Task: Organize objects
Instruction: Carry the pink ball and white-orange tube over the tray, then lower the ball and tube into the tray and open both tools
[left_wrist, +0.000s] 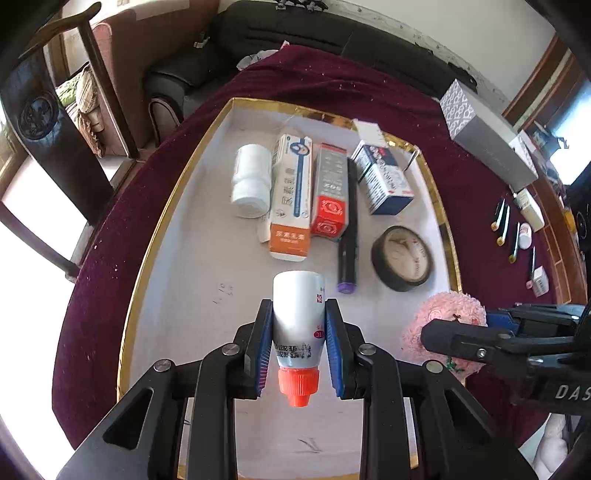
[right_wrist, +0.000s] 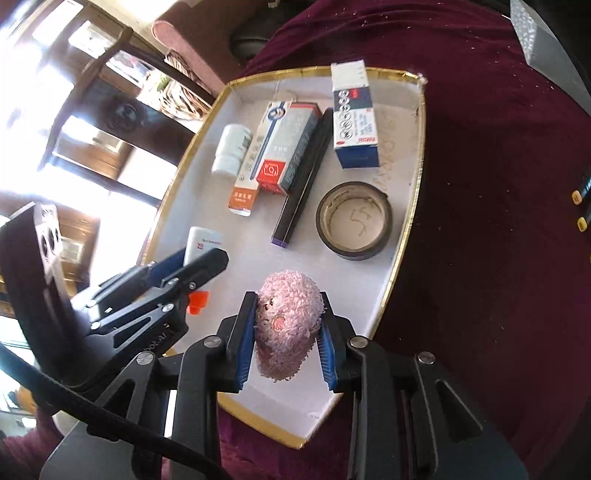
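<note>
My left gripper (left_wrist: 297, 325) is shut on a small white bottle with an orange cap (left_wrist: 297, 317), held above the near part of a white gold-rimmed tray (left_wrist: 177, 192). The cap points back toward the camera. My right gripper (right_wrist: 288, 325) is shut on a fluffy pink ball (right_wrist: 286, 325), also over the tray's (right_wrist: 402, 236) near end. In the right wrist view the left gripper (right_wrist: 199, 266) and its bottle (right_wrist: 203, 242) hang at the left. In the left wrist view the right gripper (left_wrist: 439, 334) and pink ball (left_wrist: 443, 317) show at the right.
In the tray lie a white jar (left_wrist: 251, 181), an orange-and-white box (left_wrist: 291, 199), a red-and-grey box (left_wrist: 330, 192), a black marker (left_wrist: 349, 236), a blue-and-white box (left_wrist: 384, 177) and a black tape roll (left_wrist: 402, 258). Pens (left_wrist: 502, 221) and a grey box (left_wrist: 487, 136) lie on the maroon cloth.
</note>
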